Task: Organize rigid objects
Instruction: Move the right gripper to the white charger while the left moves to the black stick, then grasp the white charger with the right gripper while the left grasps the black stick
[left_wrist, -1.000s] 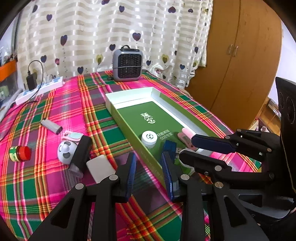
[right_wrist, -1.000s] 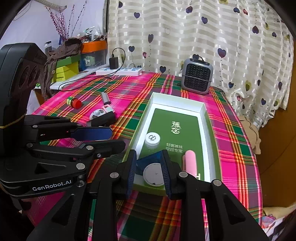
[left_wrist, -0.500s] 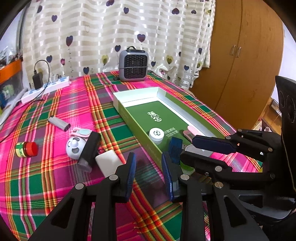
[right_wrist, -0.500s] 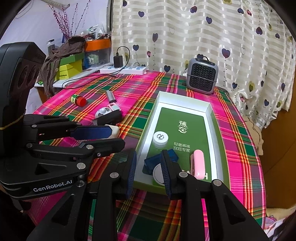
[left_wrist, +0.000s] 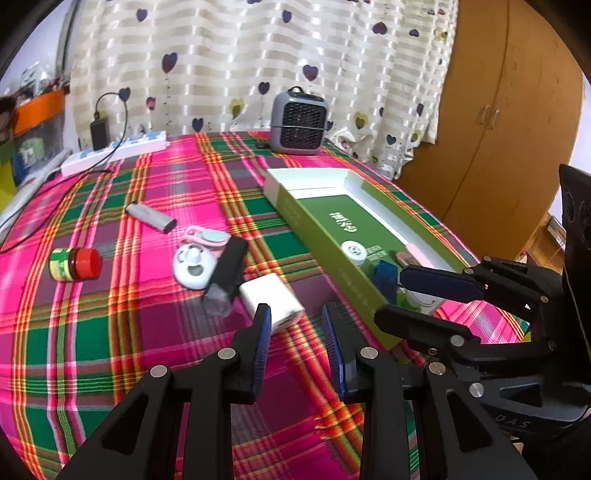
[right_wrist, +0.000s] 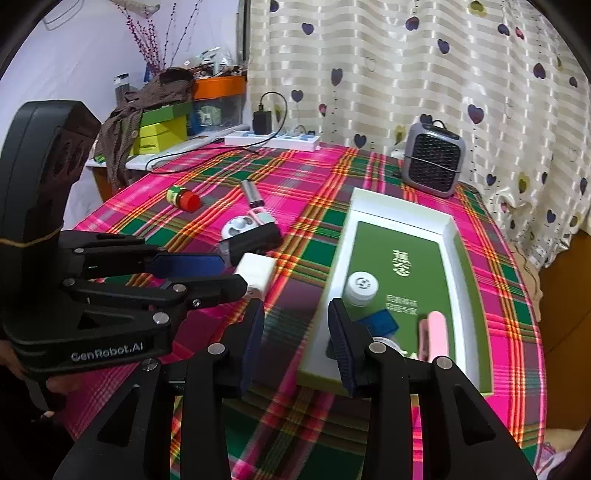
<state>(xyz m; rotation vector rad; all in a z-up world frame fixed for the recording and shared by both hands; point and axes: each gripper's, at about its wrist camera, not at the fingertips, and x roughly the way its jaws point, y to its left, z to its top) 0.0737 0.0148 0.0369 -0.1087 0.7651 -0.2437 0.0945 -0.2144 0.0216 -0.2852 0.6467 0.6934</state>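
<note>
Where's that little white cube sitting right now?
The white cube lies on the plaid tablecloth, left of the green tray, touching the black block, just beyond the left gripper.

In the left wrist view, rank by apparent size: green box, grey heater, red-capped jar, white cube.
1. Green box
2. Grey heater
3. White cube, though it lies much nearer the camera
4. Red-capped jar, close to the cube in size

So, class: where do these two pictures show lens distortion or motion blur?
Left wrist view: fisheye bends the wardrobe edge, and the plaid tablecloth is smeared. Right wrist view: dark corners, and the cloth near the green box is streaked.
</note>
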